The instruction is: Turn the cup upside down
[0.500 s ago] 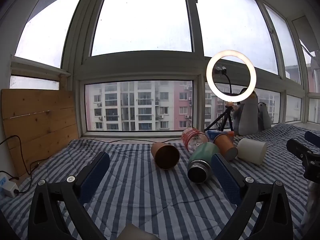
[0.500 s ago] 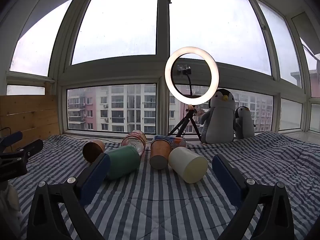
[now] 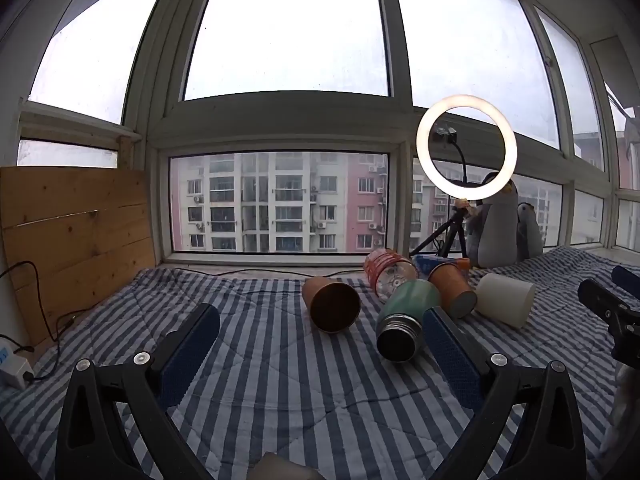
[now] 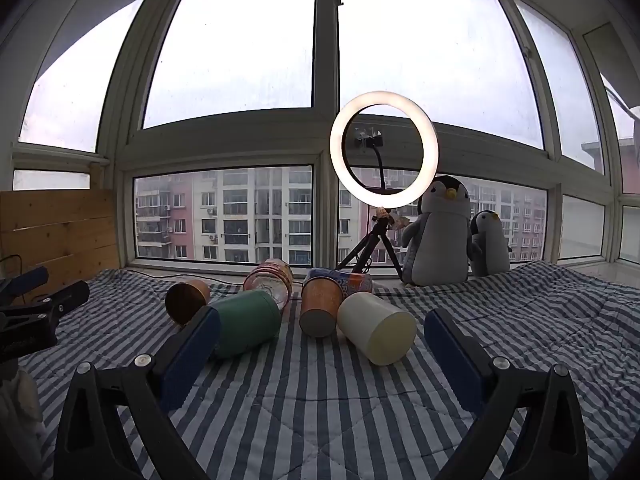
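Observation:
Several cups lie on their sides on the striped blanket [image 3: 260, 360]. A brown cup [image 3: 332, 306] lies at centre, also in the right wrist view [image 4: 186, 300]. A green flask [image 3: 404, 324] [image 4: 248, 326], an orange paper cup [image 3: 454, 290] [image 4: 320, 306] and a cream cup [image 3: 505, 299] [image 4: 376, 330] lie beside it. My left gripper [image 3: 320, 344] is open and empty, a short way in front of the brown cup and the flask. My right gripper [image 4: 322, 344] is open and empty, in front of the orange and cream cups.
A clear bottle with a red label [image 3: 386, 274] and a blue can [image 4: 352, 280] lie behind the cups. A ring light on a tripod [image 4: 384, 148] and two plush penguins [image 4: 438, 232] stand by the window. A wooden board [image 3: 76, 232] leans at left, with cables and a power strip [image 3: 12, 368].

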Motion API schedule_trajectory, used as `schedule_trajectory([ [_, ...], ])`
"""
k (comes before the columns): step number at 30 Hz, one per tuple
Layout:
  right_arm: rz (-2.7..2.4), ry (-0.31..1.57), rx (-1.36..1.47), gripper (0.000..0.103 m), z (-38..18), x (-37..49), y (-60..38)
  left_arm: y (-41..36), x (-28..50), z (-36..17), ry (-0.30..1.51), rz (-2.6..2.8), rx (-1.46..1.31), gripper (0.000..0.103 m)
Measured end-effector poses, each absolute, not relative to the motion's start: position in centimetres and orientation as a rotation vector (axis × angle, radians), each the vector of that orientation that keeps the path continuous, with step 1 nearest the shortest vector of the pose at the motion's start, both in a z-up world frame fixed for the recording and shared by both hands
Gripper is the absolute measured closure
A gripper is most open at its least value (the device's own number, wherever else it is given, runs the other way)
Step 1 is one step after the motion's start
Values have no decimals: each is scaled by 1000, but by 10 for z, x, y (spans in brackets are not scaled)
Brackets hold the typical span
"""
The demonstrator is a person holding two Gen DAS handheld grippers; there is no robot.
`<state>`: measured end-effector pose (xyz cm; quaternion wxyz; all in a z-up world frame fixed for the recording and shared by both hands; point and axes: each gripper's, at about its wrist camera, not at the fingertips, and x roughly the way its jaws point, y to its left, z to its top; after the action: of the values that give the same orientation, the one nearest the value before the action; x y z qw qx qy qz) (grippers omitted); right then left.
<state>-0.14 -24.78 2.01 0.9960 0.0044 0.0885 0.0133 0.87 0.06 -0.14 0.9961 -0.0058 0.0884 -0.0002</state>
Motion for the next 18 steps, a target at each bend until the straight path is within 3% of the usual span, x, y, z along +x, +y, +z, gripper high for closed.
schedule_trajectory([
  [18, 28, 182, 11, 2, 19, 0, -247, 2, 8, -2, 174, -3, -13, 0],
])
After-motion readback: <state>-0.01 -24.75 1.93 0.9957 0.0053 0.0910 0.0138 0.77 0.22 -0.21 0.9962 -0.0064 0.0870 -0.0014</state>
